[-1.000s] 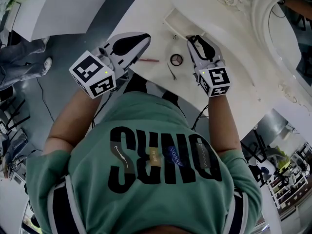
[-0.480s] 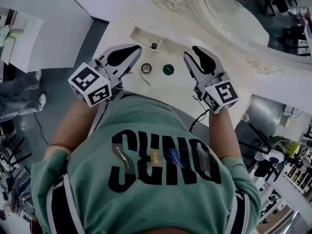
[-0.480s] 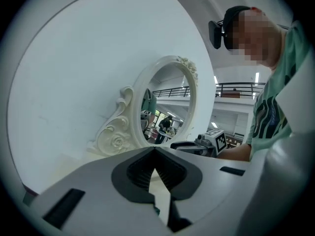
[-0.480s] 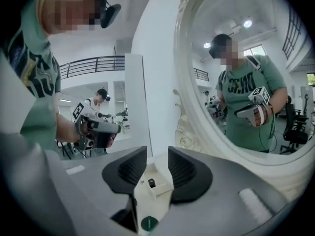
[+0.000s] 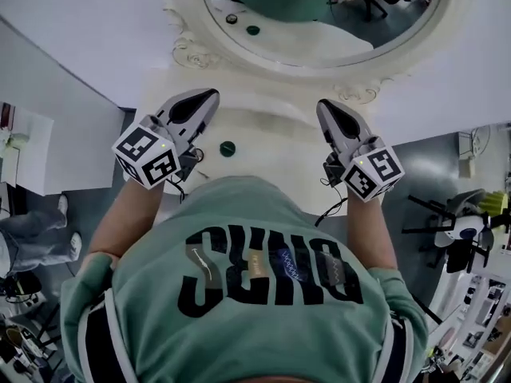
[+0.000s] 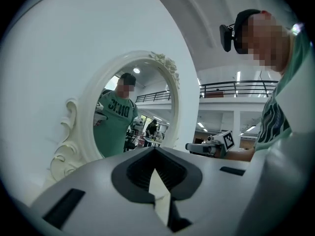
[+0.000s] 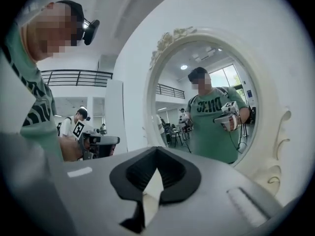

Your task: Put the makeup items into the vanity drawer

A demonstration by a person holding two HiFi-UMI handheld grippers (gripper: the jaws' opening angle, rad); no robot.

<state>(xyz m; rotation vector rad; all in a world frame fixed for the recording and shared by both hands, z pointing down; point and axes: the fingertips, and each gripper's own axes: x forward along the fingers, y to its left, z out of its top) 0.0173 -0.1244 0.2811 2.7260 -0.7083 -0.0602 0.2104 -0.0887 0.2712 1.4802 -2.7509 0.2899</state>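
Two hand-held grippers are raised in front of a green T-shirt (image 5: 263,294), which fills the near part of the head view. The left gripper (image 5: 209,96) is held below the mirror (image 5: 319,22) and toward its left side. In the left gripper view its jaws are seen brought together at the tips, with only a small diamond gap left between the pads and nothing caught in it. The right gripper (image 5: 324,105) is held below the mirror's right side, well apart from the left one. Its jaws are likewise closed tip to tip in the right gripper view, and nothing is gripped.

Past the shirt, a green round makeup item (image 5: 227,148) is seen lying on the white vanity top (image 5: 271,146), below the mirror. It lies between the two grippers, near the left one and touched by neither. A small dark round item (image 5: 197,155) is partly seen just left of it, mostly hidden by the left gripper and too small to be named.

Farthest off, the mirror is enclosed by an ornate white frame (image 5: 192,50). The person's reflection, in the same green shirt, is shown in it in both gripper views.
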